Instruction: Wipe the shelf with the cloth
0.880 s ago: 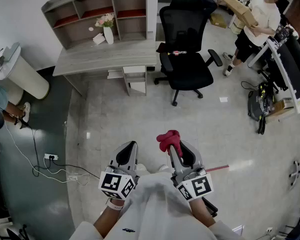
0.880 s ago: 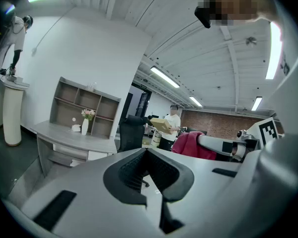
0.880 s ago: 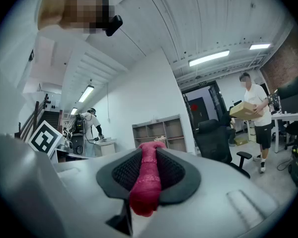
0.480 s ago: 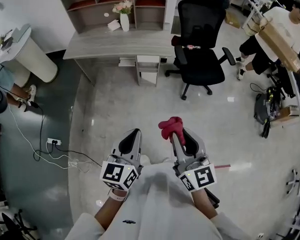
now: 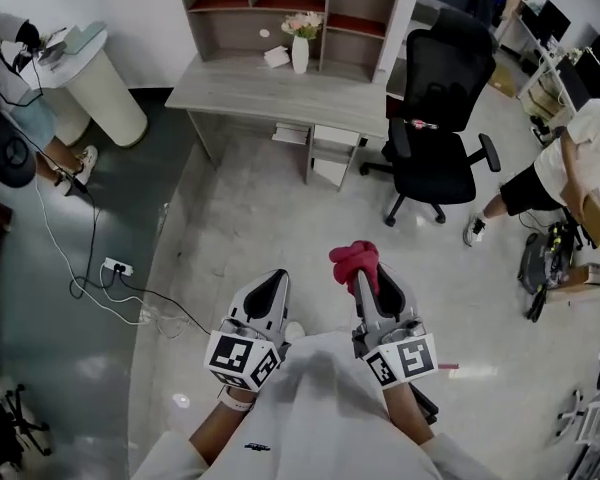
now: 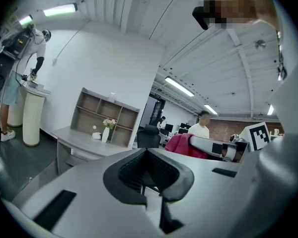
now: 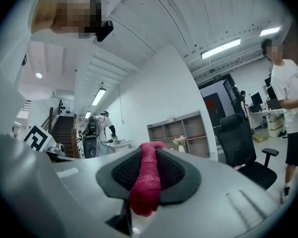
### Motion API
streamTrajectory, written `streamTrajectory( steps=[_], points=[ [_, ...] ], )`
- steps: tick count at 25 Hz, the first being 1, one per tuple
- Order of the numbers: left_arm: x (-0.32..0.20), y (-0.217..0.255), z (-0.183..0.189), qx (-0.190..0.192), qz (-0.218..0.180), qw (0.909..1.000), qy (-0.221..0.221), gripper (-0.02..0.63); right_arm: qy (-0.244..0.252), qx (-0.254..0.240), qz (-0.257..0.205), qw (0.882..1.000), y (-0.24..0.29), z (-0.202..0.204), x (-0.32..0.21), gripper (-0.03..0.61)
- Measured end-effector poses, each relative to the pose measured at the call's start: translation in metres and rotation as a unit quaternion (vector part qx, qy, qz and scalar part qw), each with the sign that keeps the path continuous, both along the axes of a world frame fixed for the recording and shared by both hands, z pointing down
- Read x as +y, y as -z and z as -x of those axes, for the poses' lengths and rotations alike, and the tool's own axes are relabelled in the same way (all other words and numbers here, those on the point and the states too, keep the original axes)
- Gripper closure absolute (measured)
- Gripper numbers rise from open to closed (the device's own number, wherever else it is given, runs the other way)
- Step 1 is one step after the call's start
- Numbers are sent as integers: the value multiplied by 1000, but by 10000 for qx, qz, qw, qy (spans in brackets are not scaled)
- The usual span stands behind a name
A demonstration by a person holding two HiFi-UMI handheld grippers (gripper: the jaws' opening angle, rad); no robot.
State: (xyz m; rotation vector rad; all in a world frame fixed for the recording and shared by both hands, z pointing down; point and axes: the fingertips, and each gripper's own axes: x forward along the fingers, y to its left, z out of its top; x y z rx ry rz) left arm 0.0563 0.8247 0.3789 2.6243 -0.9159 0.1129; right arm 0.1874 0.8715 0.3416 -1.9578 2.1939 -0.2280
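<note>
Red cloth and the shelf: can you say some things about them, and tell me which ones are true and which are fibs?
1. The right gripper pinches the red cloth in its fingers. True.
2. The left gripper holds a cloth too. False: nothing is between its fingers.
3. The cloth is rubbing the shelf. False: the shelf stands across the floor, well apart from the cloth.
4. A white vase with flowers stands on the desk below the shelf. True.
5. The black chair lies tipped over. False: it stands upright beside the desk.
</note>
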Motion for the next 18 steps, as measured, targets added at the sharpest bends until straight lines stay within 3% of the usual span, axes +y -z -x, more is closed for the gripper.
streamTrajectory(
  steps=[9, 18],
  points=[
    [-37, -12, 50, -86, 135, 9979, 624, 607, 649, -132, 189, 9976, -18, 45, -48, 488],
    [-127, -27, 60, -170, 282, 9900, 1375, 607, 1367, -267, 134, 9902, -28, 54, -167, 488]
  ],
)
